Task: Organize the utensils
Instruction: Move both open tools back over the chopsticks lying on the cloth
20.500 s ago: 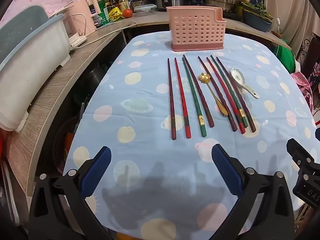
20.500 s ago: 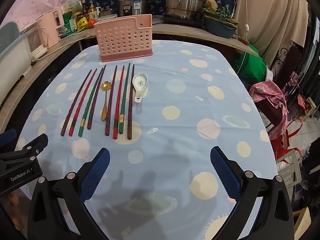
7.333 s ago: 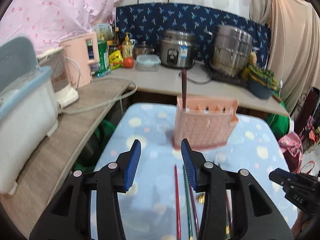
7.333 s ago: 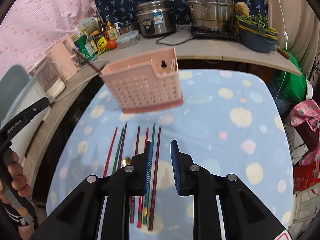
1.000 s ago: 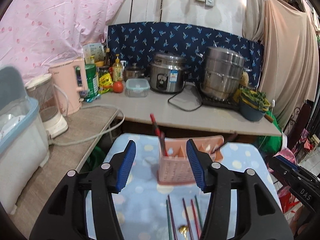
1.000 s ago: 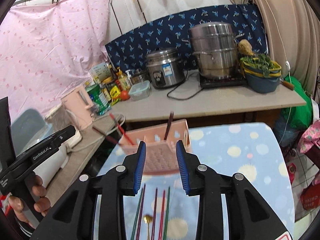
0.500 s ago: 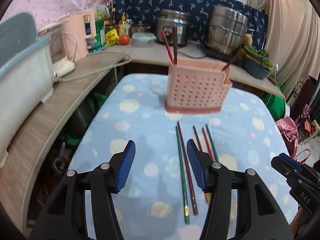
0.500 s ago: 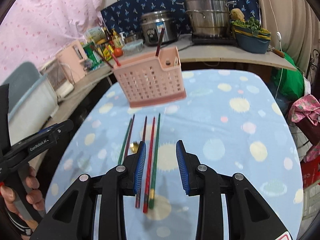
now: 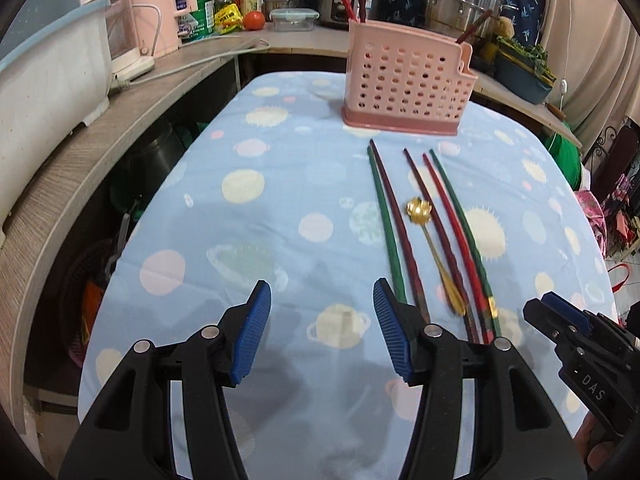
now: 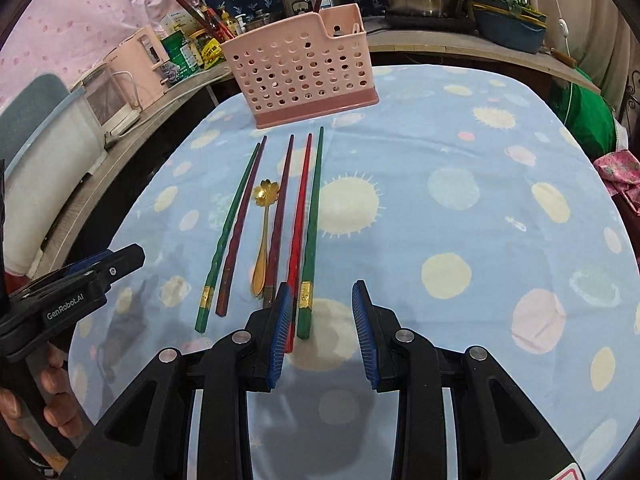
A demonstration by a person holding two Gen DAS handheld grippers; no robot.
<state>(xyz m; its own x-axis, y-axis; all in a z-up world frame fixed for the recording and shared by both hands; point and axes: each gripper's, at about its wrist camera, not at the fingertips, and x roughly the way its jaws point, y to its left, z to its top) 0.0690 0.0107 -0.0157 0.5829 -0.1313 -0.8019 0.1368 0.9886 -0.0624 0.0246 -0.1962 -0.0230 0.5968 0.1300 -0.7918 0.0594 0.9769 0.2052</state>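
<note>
On the tabletop: five chopsticks [image 10: 280, 224] and a gold spoon [image 10: 262, 236] lie side by side on the blue spotted cloth [image 10: 460, 208], tips towards the pink holder [image 10: 300, 80].
Holder: stands upright at the far end of the cloth, with a few chopsticks already poking out of it, two at its left end and one at its right.
Right tongs [image 10: 322, 326]: parted and empty, nothing between the blue pads; they hang right over the near ends of the red and green sticks, and the left pad overlaps the red one's end in the picture. Contact, I cannot tell.
Left tongs [image 9: 322, 332]: released too, wider apart, gripping nothing; the row lies just to their right, with the near ends of the green and dark sticks hidden behind the right pad.
Room: a curved wooden counter wraps the table, carrying a pink kettle [image 9: 160, 20], bottles, a tomato [image 9: 254, 20], a rice cooker and steel pots.
Right view only: fingers [image 10: 52, 396] of the person's hand on the left tool's handle.
Left view only: a white-and-blue tub [image 9: 44, 72] looming large on the counter.
</note>
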